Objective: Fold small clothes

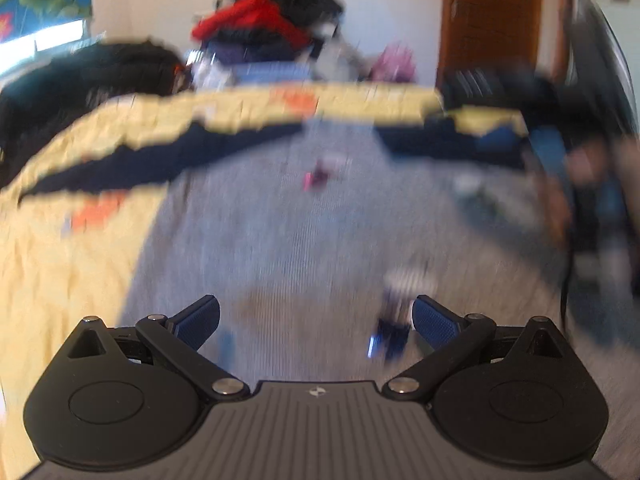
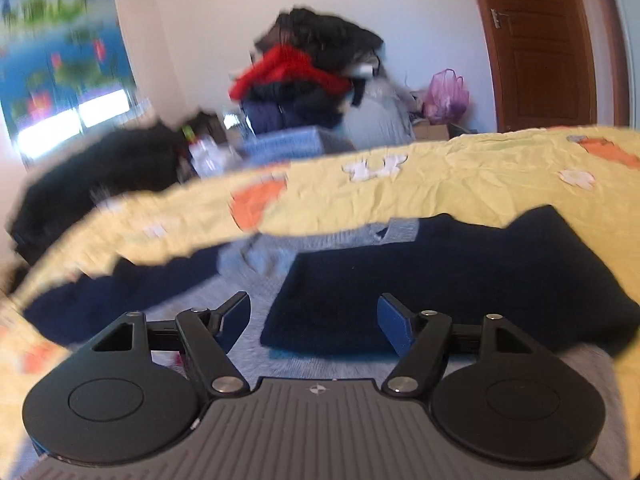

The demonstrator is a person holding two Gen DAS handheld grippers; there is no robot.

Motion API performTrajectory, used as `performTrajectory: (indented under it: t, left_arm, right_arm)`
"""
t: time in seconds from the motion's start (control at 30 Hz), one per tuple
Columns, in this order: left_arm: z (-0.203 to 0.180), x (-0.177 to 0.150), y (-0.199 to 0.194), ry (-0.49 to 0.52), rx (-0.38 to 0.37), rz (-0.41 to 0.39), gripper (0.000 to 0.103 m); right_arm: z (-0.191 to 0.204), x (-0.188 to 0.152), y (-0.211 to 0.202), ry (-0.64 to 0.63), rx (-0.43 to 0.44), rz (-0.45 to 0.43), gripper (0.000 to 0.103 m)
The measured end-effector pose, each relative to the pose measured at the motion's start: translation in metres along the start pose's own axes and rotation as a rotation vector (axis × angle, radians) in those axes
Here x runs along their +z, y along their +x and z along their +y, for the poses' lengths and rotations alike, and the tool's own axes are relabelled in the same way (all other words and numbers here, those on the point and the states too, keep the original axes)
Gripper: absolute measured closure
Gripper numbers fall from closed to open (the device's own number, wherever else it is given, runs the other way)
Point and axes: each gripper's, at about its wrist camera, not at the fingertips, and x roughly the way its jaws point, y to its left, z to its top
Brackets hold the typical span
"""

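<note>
Small grey knitted sweater with navy sleeves spread flat on a yellow bedsheet printed with orange and white shapes. In the left wrist view, left gripper poised low over the grey body of the garment, jaws standing wide apart, blue pads clear of the cloth, nothing between them. Left navy sleeve stretched out toward the left edge of the bed; picture heavily blurred, small pink mark on the chest not readable. In the right wrist view, right gripper also with jaws apart and empty, pads not pressing on anything. Right navy sleeve folded inward across the grey body, lying flat just beyond the fingertips; grey collar visible at the far end of the garment. At the far side of the room, beyond the bed: pile of clothes in red, black and navy heaped on a blue basket, pink plastic bag to its right, brown wooden door at far right, flowered curtain at far left. Dark garment lying past the far left edge of the bed.
</note>
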Motion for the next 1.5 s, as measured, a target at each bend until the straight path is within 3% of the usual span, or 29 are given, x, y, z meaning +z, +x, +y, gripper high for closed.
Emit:
performTrajectory:
  t: [0.1, 0.17, 0.27, 0.33, 0.4, 0.43, 0.5, 0.57, 0.63, 0.7, 0.73, 0.77, 0.83, 1.0, 1.1, 1.17, 1.27, 1.37, 1.5]
  left_arm:
    - [0.013, 0.044, 0.002, -0.084, -0.114, -0.099, 0.0]
    - [0.022, 0.072, 0.025, -0.182, -0.207, -0.084, 0.0]
    - [0.039, 0.102, 0.087, -0.42, -0.385, 0.067, 0.0]
    - [0.043, 0.108, 0.128, -0.576, -0.479, 0.172, 0.0]
    - [0.039, 0.11, 0.159, -0.674, -0.542, 0.229, 0.0]
    - [0.033, 0.11, 0.171, -0.696, -0.533, 0.239, 0.001]
    - [0.022, 0.111, 0.19, -0.714, -0.516, 0.261, 0.011]
    - [0.012, 0.112, 0.207, -0.711, -0.498, 0.311, 0.04]
    - [0.004, 0.116, 0.212, -0.687, -0.486, 0.306, 0.045]
    - [-0.003, 0.121, 0.215, -0.645, -0.462, 0.3, 0.059]
    - [-0.005, 0.123, 0.217, -0.63, -0.453, 0.307, 0.08]
    - [-0.007, 0.124, 0.219, -0.622, -0.438, 0.32, 0.095]
    - [-0.008, 0.126, 0.219, -0.595, -0.404, 0.314, 0.096]
    - [-0.006, 0.142, 0.185, -0.444, -0.367, 0.181, 0.096]
    - [0.015, 0.144, 0.167, -0.413, -0.322, 0.119, 0.096]
    - [0.035, 0.137, 0.16, -0.422, -0.278, 0.102, 0.096]
    - [0.066, 0.12, 0.164, -0.482, -0.234, 0.137, 0.096]
    - [0.078, 0.102, 0.173, -0.47, -0.172, 0.158, 0.096]
    - [0.069, 0.08, 0.17, -0.361, -0.157, 0.033, 0.095]
  right_arm:
    - [-0.036, -0.009, -0.017, 0.072, -0.021, 0.018, 0.029]
    - [-0.052, -0.018, -0.029, 0.132, -0.041, 0.017, 0.028]
    - [-0.07, -0.033, -0.027, 0.214, -0.051, 0.042, 0.029]
    - [-0.074, -0.045, -0.028, 0.205, -0.03, 0.007, 0.029]
    - [-0.073, -0.046, -0.025, 0.198, -0.016, 0.014, 0.025]
    - [-0.073, -0.047, -0.025, 0.198, -0.003, 0.011, 0.021]
    - [-0.074, -0.046, -0.025, 0.202, 0.023, 0.012, 0.016]
    - [-0.076, -0.047, -0.027, 0.216, 0.042, 0.008, 0.015]
    - [-0.08, -0.047, -0.028, 0.237, 0.058, 0.002, 0.014]
    - [-0.08, -0.044, -0.028, 0.255, 0.07, -0.004, 0.014]
    - [-0.081, -0.045, -0.029, 0.261, 0.074, -0.006, 0.014]
    - [-0.08, -0.044, -0.028, 0.263, 0.076, -0.007, 0.013]
    - [-0.08, -0.044, -0.029, 0.262, 0.081, -0.007, 0.012]
    - [-0.079, -0.045, -0.03, 0.262, 0.084, -0.008, 0.012]
    - [-0.079, -0.045, -0.03, 0.263, 0.084, -0.008, 0.011]
    - [-0.078, -0.045, -0.03, 0.262, 0.084, -0.008, 0.011]
    - [-0.078, -0.044, -0.03, 0.256, 0.082, -0.006, 0.01]
    - [-0.076, -0.044, -0.03, 0.248, 0.078, -0.004, 0.01]
    - [-0.072, -0.042, -0.029, 0.227, 0.063, 0.001, 0.01]
